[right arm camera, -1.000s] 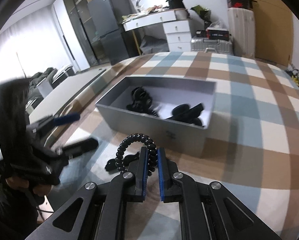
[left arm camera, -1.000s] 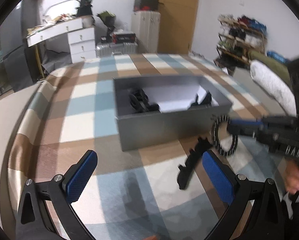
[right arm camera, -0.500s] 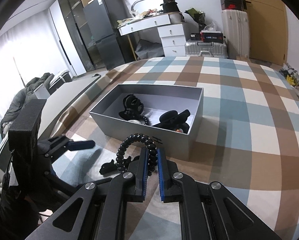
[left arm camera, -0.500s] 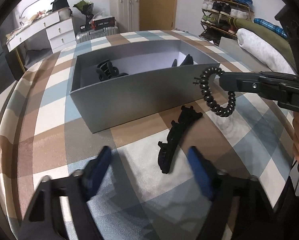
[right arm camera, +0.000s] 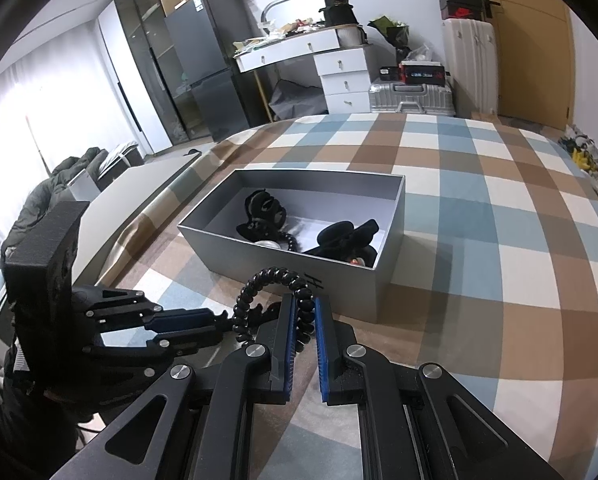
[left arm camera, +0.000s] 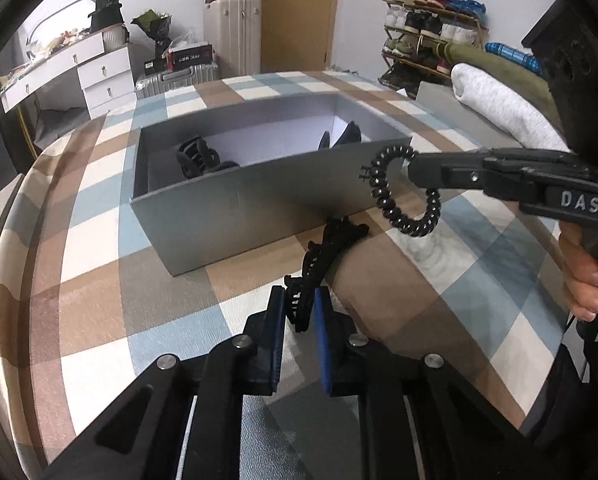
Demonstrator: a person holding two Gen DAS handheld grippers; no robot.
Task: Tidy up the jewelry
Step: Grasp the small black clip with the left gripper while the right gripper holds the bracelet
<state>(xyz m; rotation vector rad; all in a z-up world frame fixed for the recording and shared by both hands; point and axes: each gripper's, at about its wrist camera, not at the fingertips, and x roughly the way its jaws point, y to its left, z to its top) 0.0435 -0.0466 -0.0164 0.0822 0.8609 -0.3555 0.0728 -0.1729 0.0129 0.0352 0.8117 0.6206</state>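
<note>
Left jaws closed since earlier on hair clip (left arm camera: 319, 264) | right jaws pinch coil tie (right arm camera: 275, 300)

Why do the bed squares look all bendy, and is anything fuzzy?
Left wrist view: the fisheye lens curves the checked blanket and darkens the corners; the coil hair tie and grey box are sharp. Right wrist view: same bending; the window side is washed out bright.

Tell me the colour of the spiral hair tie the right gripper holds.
Black. The spiral hair tie shows best in the left wrist view, pinched by the right gripper.
</note>
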